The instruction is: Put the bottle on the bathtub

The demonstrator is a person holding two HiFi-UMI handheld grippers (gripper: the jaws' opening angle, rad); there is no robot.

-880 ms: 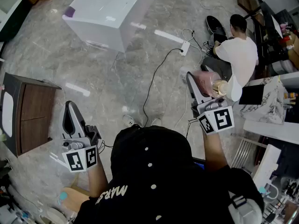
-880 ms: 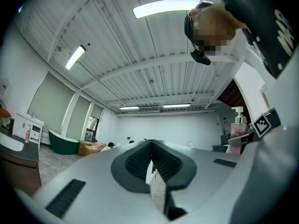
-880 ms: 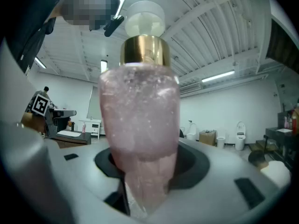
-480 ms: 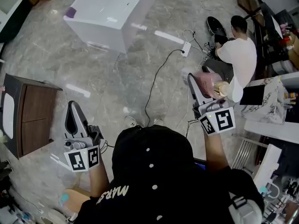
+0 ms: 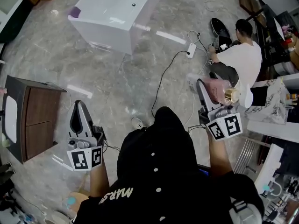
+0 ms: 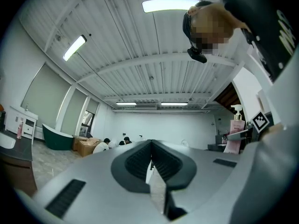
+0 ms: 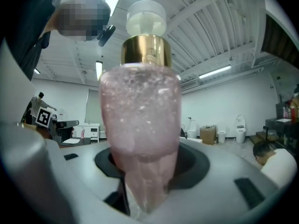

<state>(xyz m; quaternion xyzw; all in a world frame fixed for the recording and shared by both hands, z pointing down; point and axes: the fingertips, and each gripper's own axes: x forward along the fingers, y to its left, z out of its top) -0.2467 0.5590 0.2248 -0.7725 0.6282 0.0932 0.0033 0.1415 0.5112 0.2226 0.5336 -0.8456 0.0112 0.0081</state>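
Note:
A pink bottle (image 5: 218,89) with a gold collar and white cap is held in my right gripper (image 5: 209,94), at the right of the head view. In the right gripper view the pink bottle (image 7: 140,125) fills the middle, clamped between the jaws of the right gripper (image 7: 140,190). My left gripper (image 5: 79,120) is at the lower left, shut with nothing in it; the left gripper view shows the left gripper (image 6: 150,164) with its jaws pressed together. The white bathtub (image 5: 117,13) stands far ahead at the upper left, well away from both grippers.
A dark wooden cabinet (image 5: 28,118) stands at the left. A black cable (image 5: 163,78) and a power strip (image 5: 190,49) lie on the grey marble floor. A person in a white shirt (image 5: 238,59) sits at the upper right beside shelves.
The view has shifted forward: bathtub, cabinet and seated person all sit slightly lower or nearer in the picture. Both grippers keep their hold and pose, the bottle still in the right one.

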